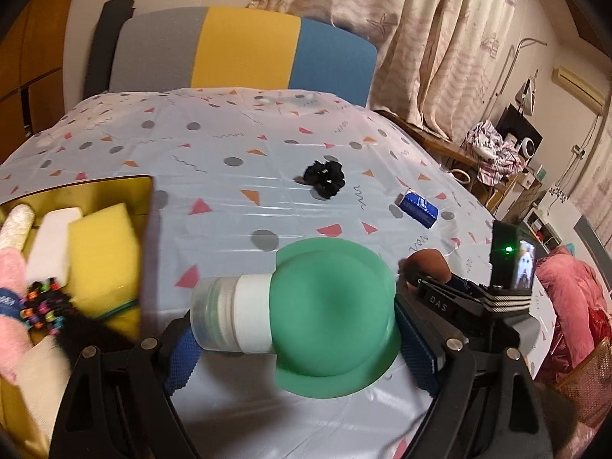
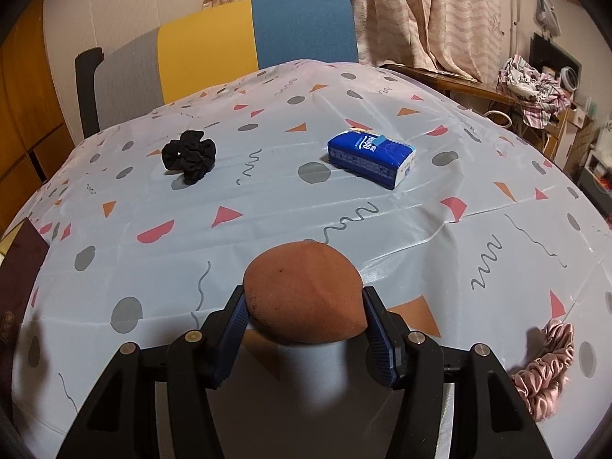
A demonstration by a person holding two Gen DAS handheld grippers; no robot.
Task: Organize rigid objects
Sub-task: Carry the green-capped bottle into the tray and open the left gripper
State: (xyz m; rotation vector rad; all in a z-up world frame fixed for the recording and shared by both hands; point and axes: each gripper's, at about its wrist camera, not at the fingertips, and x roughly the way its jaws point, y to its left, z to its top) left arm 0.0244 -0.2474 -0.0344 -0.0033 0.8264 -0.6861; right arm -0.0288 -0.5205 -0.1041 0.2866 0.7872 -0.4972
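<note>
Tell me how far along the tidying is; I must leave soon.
Done: sponges sit in the gold tray. In hand: left claw holds the green bottle, right claw the brown sponge. Left: black scrunchie, tissue pack, pink scrunchie.

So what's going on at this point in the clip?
A person is tidying a table with two handheld tools. The left tool is shut on a green bottle with a white cap, held sideways beside a gold tray of sponges. The right tool grips a brown makeup sponge. A black scrunchie, blue tissue pack and pink scrunchie lie on the tablecloth.
</note>
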